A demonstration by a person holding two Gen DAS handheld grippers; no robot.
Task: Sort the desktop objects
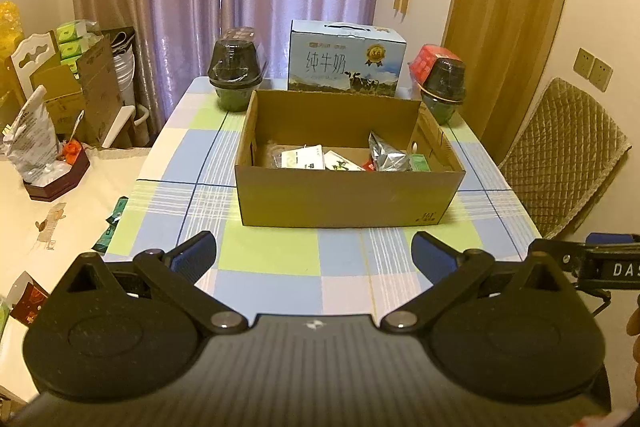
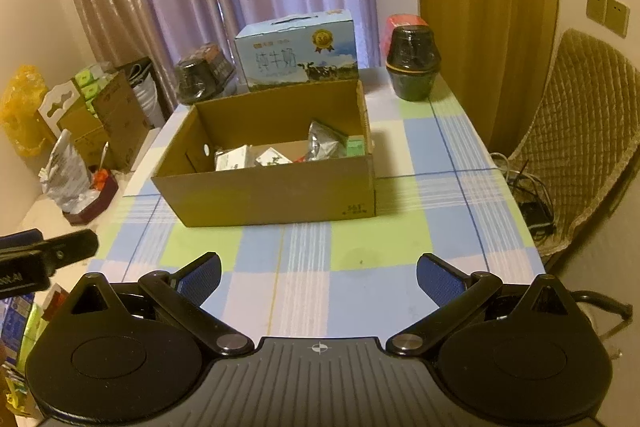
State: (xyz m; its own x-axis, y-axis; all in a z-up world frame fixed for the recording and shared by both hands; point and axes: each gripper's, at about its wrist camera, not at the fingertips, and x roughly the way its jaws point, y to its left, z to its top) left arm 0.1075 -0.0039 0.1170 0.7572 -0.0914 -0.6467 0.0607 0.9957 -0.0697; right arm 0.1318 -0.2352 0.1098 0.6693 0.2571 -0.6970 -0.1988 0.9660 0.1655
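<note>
1 box [image 1: 348, 195], 2 black tubs [image 1: 236, 67].

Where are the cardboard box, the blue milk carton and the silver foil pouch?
cardboard box [image 1: 344, 197]: left wrist view, front wall.
blue milk carton [image 1: 344, 67]: left wrist view, printed front face.
silver foil pouch [image 2: 324, 143]: right wrist view, crinkled upper part.

a table with a checked cloth of blue, green and white squares [image 1: 280, 259] carries an open cardboard box [image 1: 348, 195] near its middle, with small packets inside. behind the box stands a blue milk carton [image 1: 344, 61]. a dark lidded container [image 1: 234, 75] sits at the far left corner, another dark container [image 1: 444, 91] at the far right.
</note>
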